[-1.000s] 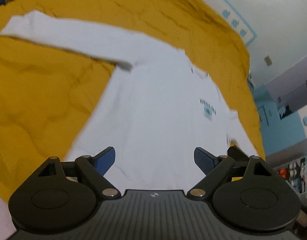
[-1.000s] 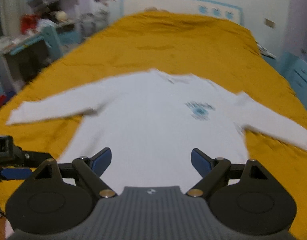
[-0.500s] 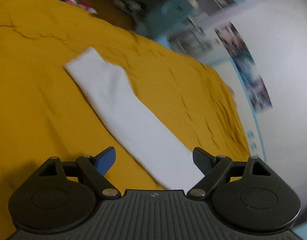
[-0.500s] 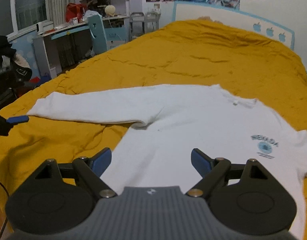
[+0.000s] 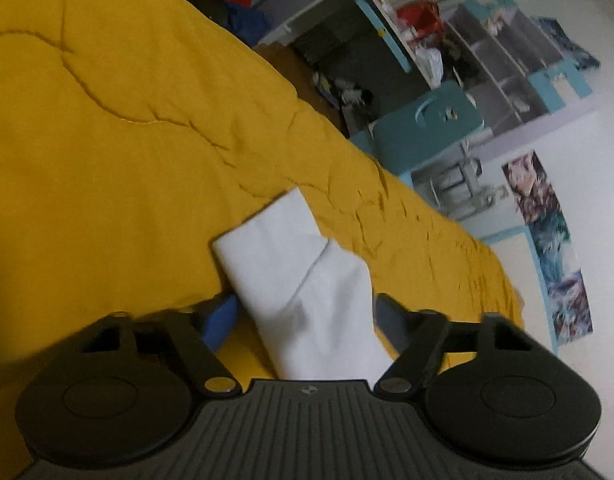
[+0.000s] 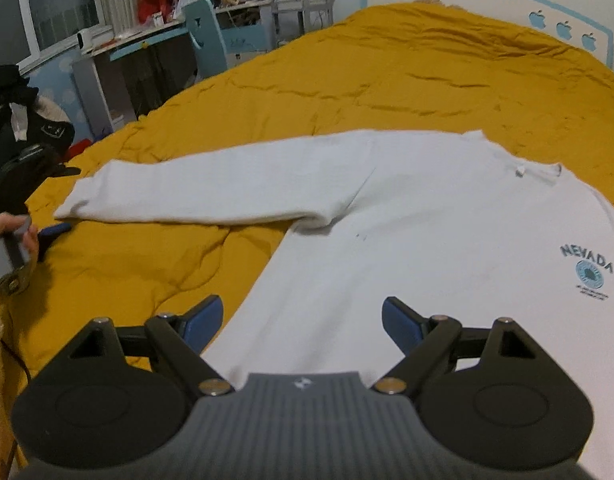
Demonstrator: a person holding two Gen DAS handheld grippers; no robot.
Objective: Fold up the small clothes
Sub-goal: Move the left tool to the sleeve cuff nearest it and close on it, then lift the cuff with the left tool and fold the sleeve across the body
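A white long-sleeved shirt (image 6: 407, 232) with a "NEVADA" print lies flat, front up, on the yellow bedspread (image 6: 427, 72). Its left sleeve (image 6: 211, 188) stretches out to the left. My left gripper (image 5: 305, 314) is open, its fingers on either side of that sleeve's cuff end (image 5: 291, 256), low over the bedspread (image 5: 107, 160). It also shows in the right wrist view (image 6: 47, 236), held by a hand at the sleeve's end. My right gripper (image 6: 301, 318) is open and empty above the shirt's lower left hem.
The bed's left edge runs past a desk (image 6: 119, 60), a teal chair (image 6: 203, 40) and shelves (image 5: 507, 48). Dark clothes (image 6: 19, 120) are piled at the left. The headboard (image 6: 487, 4) stands at the far end.
My left gripper has swung away from the shirt's body and moved along the left sleeve to its cuff. My right gripper has shifted left, toward the lower left hem. Both stayed open.
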